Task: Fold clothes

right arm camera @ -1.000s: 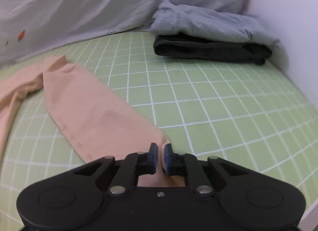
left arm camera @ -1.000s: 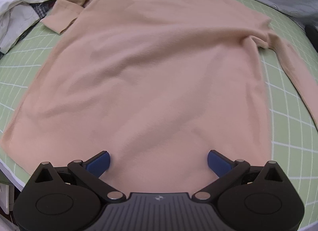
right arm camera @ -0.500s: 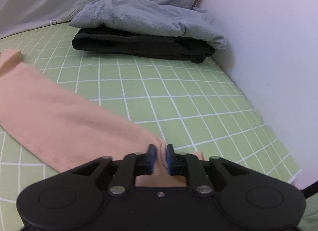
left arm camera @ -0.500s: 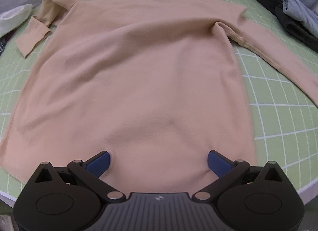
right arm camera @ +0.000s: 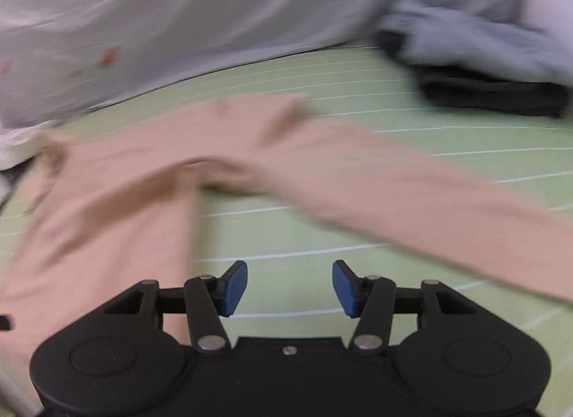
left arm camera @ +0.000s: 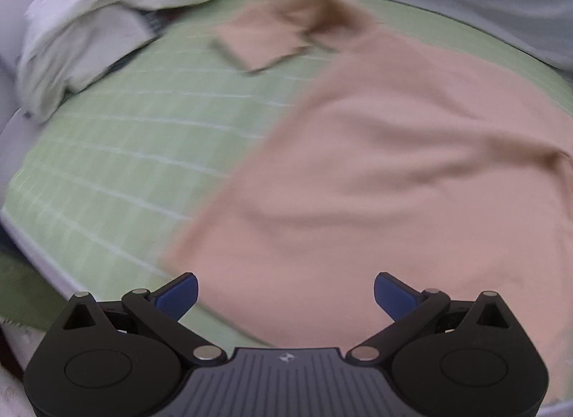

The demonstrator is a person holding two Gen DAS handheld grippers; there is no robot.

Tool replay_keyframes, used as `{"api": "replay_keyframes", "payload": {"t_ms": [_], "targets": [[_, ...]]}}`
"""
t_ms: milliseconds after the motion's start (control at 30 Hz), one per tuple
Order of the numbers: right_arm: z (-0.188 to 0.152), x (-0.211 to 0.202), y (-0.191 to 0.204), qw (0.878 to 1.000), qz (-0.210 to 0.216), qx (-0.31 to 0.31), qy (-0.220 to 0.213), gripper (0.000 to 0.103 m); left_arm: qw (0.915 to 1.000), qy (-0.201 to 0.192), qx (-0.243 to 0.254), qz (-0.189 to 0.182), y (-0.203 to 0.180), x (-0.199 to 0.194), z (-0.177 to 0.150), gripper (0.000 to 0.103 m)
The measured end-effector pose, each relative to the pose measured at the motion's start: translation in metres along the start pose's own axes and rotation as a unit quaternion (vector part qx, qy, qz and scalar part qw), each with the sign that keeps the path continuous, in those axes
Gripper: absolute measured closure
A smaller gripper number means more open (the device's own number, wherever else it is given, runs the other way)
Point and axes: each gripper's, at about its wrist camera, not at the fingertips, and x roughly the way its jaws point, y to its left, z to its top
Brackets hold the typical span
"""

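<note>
A peach long-sleeved sweater (left arm camera: pixel 394 173) lies flat on the green gridded mat (left arm camera: pixel 136 152). Its left sleeve (left arm camera: pixel 265 41) is folded in near the collar. In the right wrist view the body (right arm camera: pixel 107 202) lies at left and the right sleeve (right arm camera: pixel 412 195) stretches out to the right. My left gripper (left arm camera: pixel 285 295) is open and empty over the sweater's lower left hem. My right gripper (right arm camera: pixel 290 288) is open and empty over bare mat between body and sleeve. Both views are blurred by motion.
A white crumpled garment (left arm camera: pixel 82 33) lies at the mat's far left. A folded grey garment on a black one (right arm camera: pixel 483 69) sits at the far right. A pale sheet with orange prints (right arm camera: pixel 179 15) stands behind. The mat's front edge (left arm camera: pixel 32 248) is near at left.
My right gripper has let go of the sleeve cuff, opened, and swung left toward the body. My left gripper, still open, has shifted to the sweater's left edge.
</note>
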Motion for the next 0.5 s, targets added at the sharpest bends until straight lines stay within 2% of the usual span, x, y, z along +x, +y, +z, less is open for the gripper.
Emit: {"api": "replay_keyframes", "payload": {"t_ms": [67,133,167,233,267,367,400,467,500], "targets": [[-0.001,0.005,0.022,1.0,0.024,-0.016,0.01,0.059,0.9999,0.004,-0.016,-0.004,0.018,0.007,0.005,0.006],[-0.003,0.009,0.038,0.999,0.029,-0.025,0.02,0.062,0.9997,0.006,-0.022,-0.012,0.034,0.009,0.008,0.013],[-0.003,0.012,0.042,0.999,0.027,-0.024,0.026,0.067,0.9996,0.007,-0.021,-0.016,0.038,0.011,0.01,0.015],[-0.004,0.016,0.046,0.999,0.022,-0.019,0.037,0.078,0.9995,0.009,-0.018,-0.024,0.042,0.016,0.014,0.026],[-0.005,0.018,0.047,0.999,0.02,-0.015,0.042,0.086,0.9994,0.01,-0.016,-0.029,0.043,0.019,0.016,0.028],[-0.007,0.019,0.045,0.999,0.027,-0.004,0.047,0.095,0.9991,0.012,-0.01,-0.04,0.048,0.025,0.02,0.037],[-0.008,0.019,0.044,0.998,0.029,0.0,0.049,0.097,0.999,0.009,-0.007,-0.043,0.048,0.025,0.02,0.044],[-0.008,0.018,0.042,0.998,0.029,0.006,0.049,0.1,0.9986,0.002,-0.002,-0.052,0.047,0.023,0.018,0.068],[-0.008,0.015,0.041,0.998,0.028,0.009,0.047,0.1,0.9984,-0.001,0.0,-0.056,0.047,0.021,0.018,0.093]]}}
